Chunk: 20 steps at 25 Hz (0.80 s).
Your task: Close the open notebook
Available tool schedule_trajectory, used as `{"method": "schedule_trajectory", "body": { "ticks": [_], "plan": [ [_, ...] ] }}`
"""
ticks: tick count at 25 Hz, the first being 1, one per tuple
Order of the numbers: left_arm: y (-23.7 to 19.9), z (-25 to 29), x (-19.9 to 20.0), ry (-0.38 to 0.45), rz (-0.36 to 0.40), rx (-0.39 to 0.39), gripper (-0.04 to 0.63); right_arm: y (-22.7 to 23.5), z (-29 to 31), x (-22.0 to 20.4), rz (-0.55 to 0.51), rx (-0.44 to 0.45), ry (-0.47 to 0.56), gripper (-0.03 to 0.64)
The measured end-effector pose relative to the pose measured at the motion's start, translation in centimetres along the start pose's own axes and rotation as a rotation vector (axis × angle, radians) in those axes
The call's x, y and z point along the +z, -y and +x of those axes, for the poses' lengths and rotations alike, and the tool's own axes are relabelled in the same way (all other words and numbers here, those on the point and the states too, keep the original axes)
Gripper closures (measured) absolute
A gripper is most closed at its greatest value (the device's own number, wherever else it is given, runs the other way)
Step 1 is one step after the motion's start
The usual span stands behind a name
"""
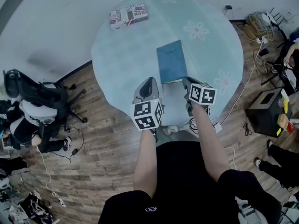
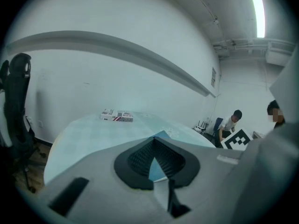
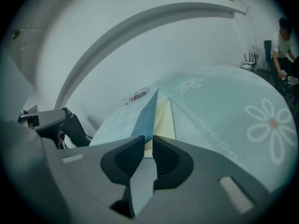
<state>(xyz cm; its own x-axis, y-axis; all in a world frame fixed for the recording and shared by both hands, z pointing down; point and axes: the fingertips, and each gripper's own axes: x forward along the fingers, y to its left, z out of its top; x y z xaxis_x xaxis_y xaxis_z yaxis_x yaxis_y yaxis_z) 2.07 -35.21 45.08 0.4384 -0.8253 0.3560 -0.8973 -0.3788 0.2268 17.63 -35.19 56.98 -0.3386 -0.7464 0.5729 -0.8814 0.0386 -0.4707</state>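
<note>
From the head view, the blue notebook (image 1: 172,62) lay flat on the table (image 1: 117,59). The right gripper (image 1: 187,82) hid its near corner, and the left gripper (image 1: 148,82) was just beside it.

In the left gripper view, the jaws were together and empty, and they hid most of the notebook.

In the right gripper view, the jaws stood a little apart with nothing in them. The notebook's pale pages showed just past the tips.

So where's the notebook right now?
In the head view the blue notebook lies near the middle of the round table, just beyond the right gripper, with the printed box farther up-left.
</note>
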Motion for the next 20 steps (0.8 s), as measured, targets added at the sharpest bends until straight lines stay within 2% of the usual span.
{"method": "schedule_trajectory", "body": {
  "ticks": [4, 7, 13, 15, 20],
  "plan": [
    [2.2, 0.7, 2.1, 0.038, 0.017, -0.041, 0.592, 2.1, -3.4, 4.6, -0.014, -0.037, 0.125, 0.551],
    [3.6, 1.0, 3.9, 0.072, 0.038, -0.063, 0.592, 1.7, -6.2, 9.1, -0.084, -0.031, 0.252, 0.551],
    [6.2, 0.8, 9.2, 0.193, 0.089, -0.09, 0.592, -3.0, -12.4, 18.2, -0.304, 0.048, 0.546, 0.565],
    [7.0, 0.6, 11.0, 0.223, 0.101, -0.103, 0.592, -4.8, -14.5, 20.3, -0.367, 0.075, 0.631, 0.605],
    [8.2, -1.0, 15.5, 0.332, 0.16, -0.102, 0.592, -8.5, -18.1, 23.4, -0.452, 0.161, 0.746, 0.606]
  ]
}}
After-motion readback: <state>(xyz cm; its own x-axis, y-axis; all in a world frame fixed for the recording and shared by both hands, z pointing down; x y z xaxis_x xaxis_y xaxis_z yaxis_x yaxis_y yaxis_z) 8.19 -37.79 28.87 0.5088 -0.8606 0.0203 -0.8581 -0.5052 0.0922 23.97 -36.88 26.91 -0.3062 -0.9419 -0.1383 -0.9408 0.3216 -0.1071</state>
